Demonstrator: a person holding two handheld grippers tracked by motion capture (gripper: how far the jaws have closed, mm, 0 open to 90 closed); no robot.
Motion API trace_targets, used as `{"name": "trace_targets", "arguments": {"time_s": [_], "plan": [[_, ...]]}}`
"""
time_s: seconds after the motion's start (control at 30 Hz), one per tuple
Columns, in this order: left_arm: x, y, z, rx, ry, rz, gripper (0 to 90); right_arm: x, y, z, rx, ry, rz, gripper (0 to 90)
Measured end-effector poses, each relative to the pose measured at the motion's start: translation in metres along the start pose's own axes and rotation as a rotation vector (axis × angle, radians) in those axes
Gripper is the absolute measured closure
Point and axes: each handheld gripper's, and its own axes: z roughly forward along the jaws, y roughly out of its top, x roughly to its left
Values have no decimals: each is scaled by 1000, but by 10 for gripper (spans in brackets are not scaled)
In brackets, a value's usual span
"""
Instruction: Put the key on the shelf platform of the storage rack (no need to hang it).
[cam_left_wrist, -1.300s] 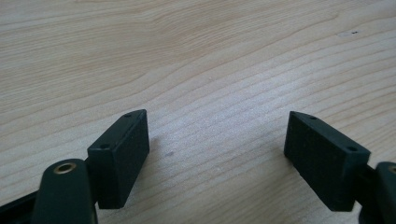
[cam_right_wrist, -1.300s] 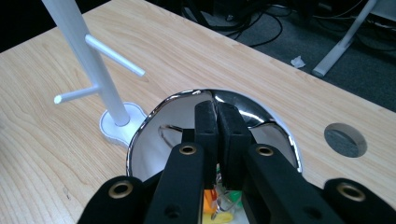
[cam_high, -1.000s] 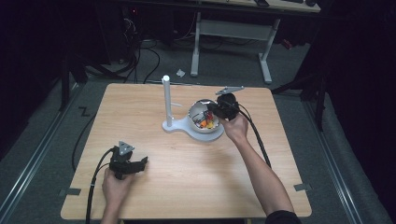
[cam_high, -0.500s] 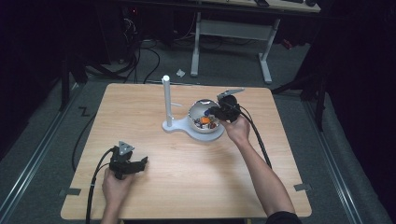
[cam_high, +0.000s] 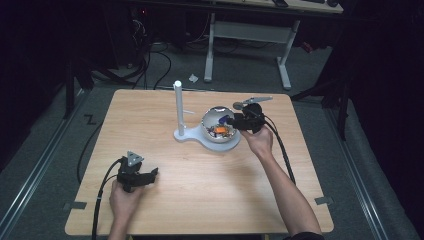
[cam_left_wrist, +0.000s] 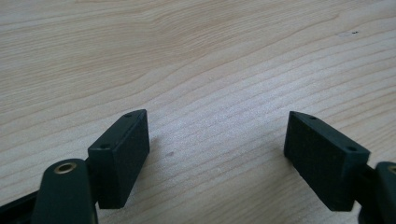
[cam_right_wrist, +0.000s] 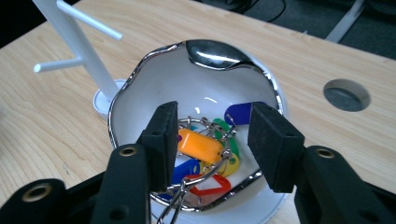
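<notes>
**Right tongs spread over the bowl of key tags**

While my left tongs (cam_high: 150, 175) rest low on the pale wooden bench (cam_high: 200, 200) with their black jaws wide apart and nothing but wood grain between them, my right tongs (cam_right_wrist: 212, 135) hang over the white, chrome-rimmed bowl (cam_right_wrist: 140, 88). In the bowl lies a tangle of coloured plastic key tags on wire rings: an orange tag (cam_right_wrist: 201, 145) on top, with blue (cam_right_wrist: 239, 113), green (cam_right_wrist: 224, 133), yellow (cam_right_wrist: 232, 164) and red (cam_right_wrist: 208, 185) tags around and under it. The orange tag sits between my right jaws, but the pads do not press on it; I see a gap on both sides, so nothing is gripped.

Just beside the bowl, on the same white base, stands the white plastic post with side pegs (cam_high: 178, 107); its pegs are bare.

Against the frames from a second back, the right jaws have just been opening: they looked pinched together at the bowl then and now stand apart over the heap. The hand itself has barely shifted. My left hand and its tongs lie where they did.
</notes>
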Motion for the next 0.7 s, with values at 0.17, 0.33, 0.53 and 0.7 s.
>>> {"name": "trace_targets", "arguments": {"time_s": [0.17,0.33,0.53,0.7], "plan": [[0,0,0,0,0,0,229,-1,-4,-12,-20,-13,-7,499],[0,0,0,0,-1,0,229,-1,-7,-23,-20,-22,-3,486],[0,0,0,0,-2,-1,228,-1,-9,-41,-85,-28,10,472],[0,0,0,0,-3,-1,228,-4,-14,-54,-103,-38,24,465]]}}
